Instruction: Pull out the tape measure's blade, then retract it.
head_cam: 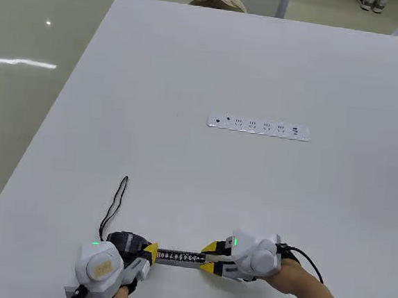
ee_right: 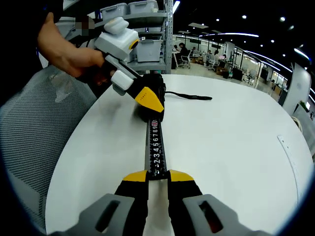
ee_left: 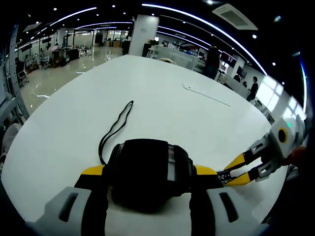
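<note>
A black tape measure case (head_cam: 126, 243) sits near the white table's front edge, with its black wrist strap (head_cam: 113, 208) trailing away behind it. My left gripper (head_cam: 144, 254) is shut on the case (ee_left: 147, 172), yellow tips on both sides. A short length of dark blade (head_cam: 180, 257) with white numbers runs right from the case. My right gripper (head_cam: 212, 257) is shut on the blade's end (ee_right: 157, 169). In the right gripper view the blade (ee_right: 155, 142) stretches straight ahead to the case (ee_right: 153, 93).
A white power strip (head_cam: 259, 127) lies flat mid-table, well beyond the grippers. The white table (head_cam: 227, 68) stretches far ahead; its left edge (head_cam: 48, 115) drops to a glossy floor. Chairs stand at the far end.
</note>
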A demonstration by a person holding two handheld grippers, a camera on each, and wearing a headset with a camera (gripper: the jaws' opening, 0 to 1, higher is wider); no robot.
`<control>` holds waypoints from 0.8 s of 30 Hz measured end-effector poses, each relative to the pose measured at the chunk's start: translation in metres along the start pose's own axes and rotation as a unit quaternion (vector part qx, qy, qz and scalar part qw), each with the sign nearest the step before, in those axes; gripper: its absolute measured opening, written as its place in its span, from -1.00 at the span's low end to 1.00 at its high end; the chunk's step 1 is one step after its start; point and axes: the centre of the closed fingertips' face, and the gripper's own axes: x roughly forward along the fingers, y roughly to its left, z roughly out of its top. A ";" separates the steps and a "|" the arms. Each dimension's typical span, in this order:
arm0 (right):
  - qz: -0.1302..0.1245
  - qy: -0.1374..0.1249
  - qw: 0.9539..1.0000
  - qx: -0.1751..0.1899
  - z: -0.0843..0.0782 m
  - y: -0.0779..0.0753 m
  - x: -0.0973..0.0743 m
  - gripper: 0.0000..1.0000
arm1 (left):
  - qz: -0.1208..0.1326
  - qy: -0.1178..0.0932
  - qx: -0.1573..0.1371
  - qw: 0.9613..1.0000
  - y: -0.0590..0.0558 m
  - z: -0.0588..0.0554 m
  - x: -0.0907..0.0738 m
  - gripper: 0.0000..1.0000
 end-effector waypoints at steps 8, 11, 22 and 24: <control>0.001 0.000 1.000 0.000 0.001 0.000 0.003 -0.75 | 0.000 0.000 -0.001 1.000 0.000 0.000 0.000 0.30; 0.001 -0.001 1.000 0.001 0.003 0.000 0.004 -0.75 | -0.001 0.000 -0.001 1.000 0.000 0.001 -0.001 0.30; 0.003 -0.003 1.000 0.001 0.005 0.000 0.009 -0.75 | -0.004 -0.002 -0.008 1.000 0.002 0.000 0.000 0.30; 0.003 -0.003 1.000 0.002 0.007 0.000 0.009 -0.75 | -0.004 -0.001 -0.008 1.000 0.002 0.001 -0.001 0.30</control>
